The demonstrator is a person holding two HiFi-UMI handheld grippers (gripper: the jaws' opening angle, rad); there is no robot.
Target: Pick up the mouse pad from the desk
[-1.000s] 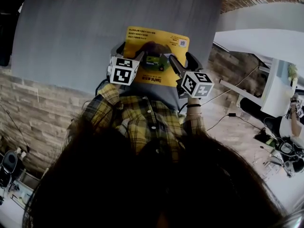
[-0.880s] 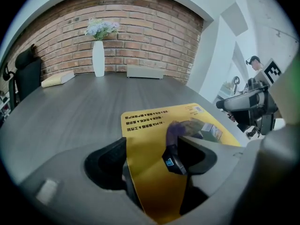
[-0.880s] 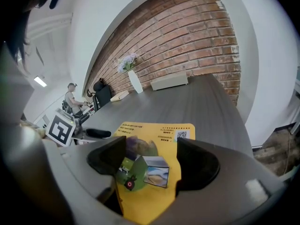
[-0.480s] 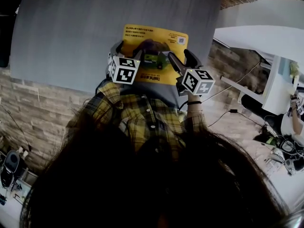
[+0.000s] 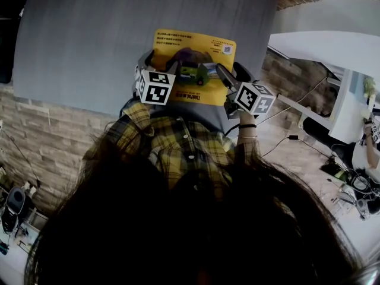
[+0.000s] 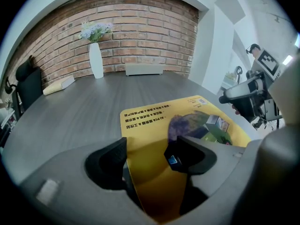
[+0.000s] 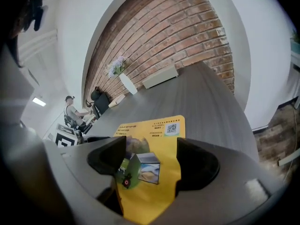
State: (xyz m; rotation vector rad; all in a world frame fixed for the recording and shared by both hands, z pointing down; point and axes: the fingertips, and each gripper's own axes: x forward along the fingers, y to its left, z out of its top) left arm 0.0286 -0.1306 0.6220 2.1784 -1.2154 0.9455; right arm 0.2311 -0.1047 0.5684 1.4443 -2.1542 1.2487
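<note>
The yellow mouse pad [image 5: 193,49] lay flat on the grey table [image 5: 89,40], at its near edge and right of the middle, with the printed lines along its far side. It looked slightly wider left to right than near to far, though the grippers covered its near edge in the head view.

Both grippers stood at that near edge, pointing away from the person. The left gripper [image 5: 161,65] was at the near left corner and the right gripper [image 5: 233,73] at the near right corner.

In the left gripper view the fingers [image 6: 110,165] were spread. The pad [image 6: 154,121] ran from the far side back between them into the throat, its left edge just inside the left finger.

In the right gripper view the fingers [image 7: 197,165] were likewise spread. The pad [image 7: 154,130] filled the gap between them, and its right edge passed just inside the right finger.

So the pad lay straight ahead of both pairs of fingers and already between them. Each gripper was equally close to its own corner, and neither had clamped down. No view showed whether the near edge touched the lower fingers or hung a little past the table edge.

By my reading, the grasp needed only a closing of each pair on its corner, then an even lift so the thin sheet would not sag or slip out of one side.
</note>
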